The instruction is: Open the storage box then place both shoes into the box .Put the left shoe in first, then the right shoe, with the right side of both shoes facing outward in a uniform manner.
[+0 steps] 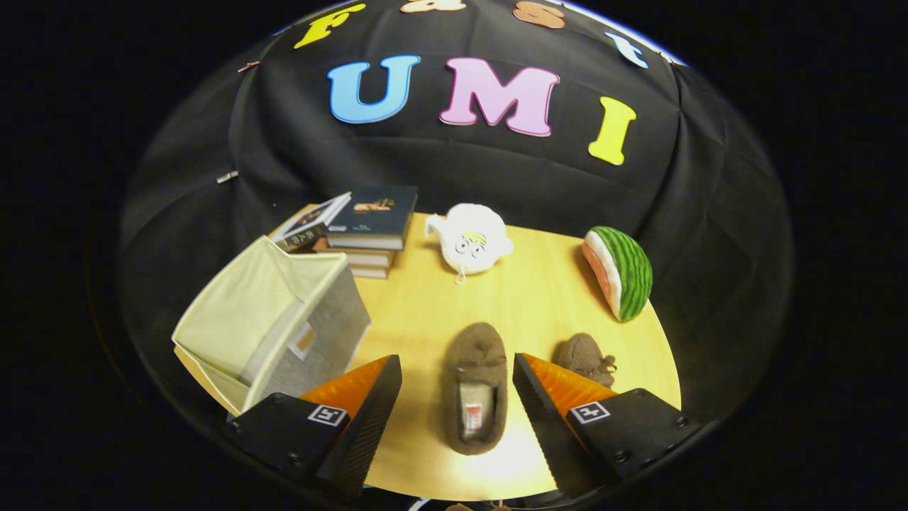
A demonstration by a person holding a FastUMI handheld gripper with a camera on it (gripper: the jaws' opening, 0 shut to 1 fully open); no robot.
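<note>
A brown fuzzy slipper (475, 390) lies on the round wooden table (525, 298), toe pointing away, directly between my fingers and below them. My gripper (457, 365) is open above it, touching nothing. A second brown slipper (583, 357) lies just beyond the right finger, partly hidden by it. The storage box (273, 326), beige fabric inside and grey outside, stands at the table's left edge beside the left finger, its lid flap raised and its inside showing.
A stack of books (362, 231) sits behind the box. A white plush toy (469, 239) rests at the back middle. A plush watermelon slice (618, 273) stands at the right. Bare tabletop lies between the slippers and the plush toys.
</note>
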